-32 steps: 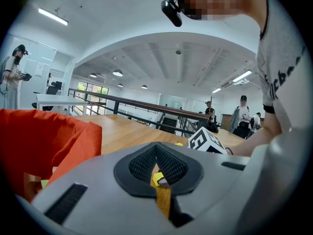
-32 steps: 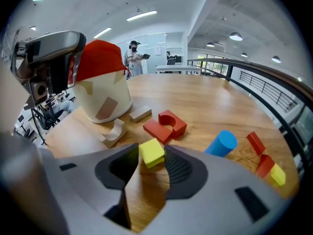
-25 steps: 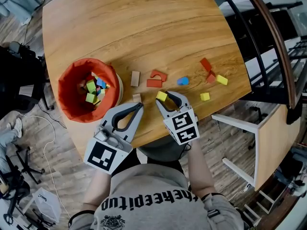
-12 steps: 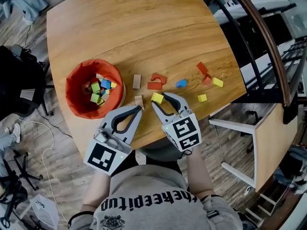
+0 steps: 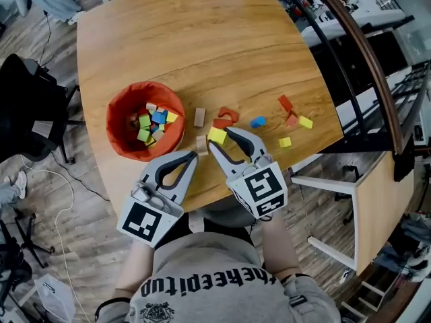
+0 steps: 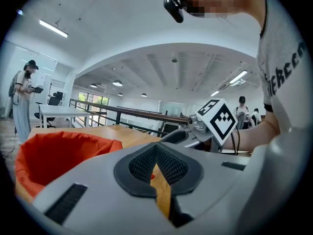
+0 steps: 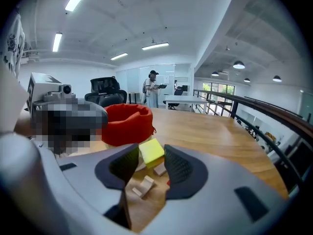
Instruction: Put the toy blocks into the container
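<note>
The red fabric container (image 5: 121, 134) stands on the round wooden table (image 5: 202, 39) at the left, with several coloured blocks inside. My right gripper (image 5: 219, 137) is shut on a yellow block (image 5: 217, 136), held above the table just right of the container; the right gripper view shows this yellow block (image 7: 150, 152) squeezed between the pads, with the container (image 7: 128, 123) behind. My left gripper (image 5: 193, 155) is shut and holds nothing, near the table's front edge; its jaws (image 6: 156, 153) meet, and the container (image 6: 58, 148) is at their left.
Loose blocks lie on the table: two beige ones (image 5: 199, 117) (image 5: 202, 144), a red arch (image 5: 227, 115), a blue piece (image 5: 258, 122), red pieces (image 5: 285, 103) and two yellow cubes (image 5: 306, 122) (image 5: 285, 142) near the right edge. A black chair (image 5: 30, 113) stands left.
My right gripper has risen with the yellow block and moved left, closer to the container. The left gripper has shifted only a little and stays shut.
</note>
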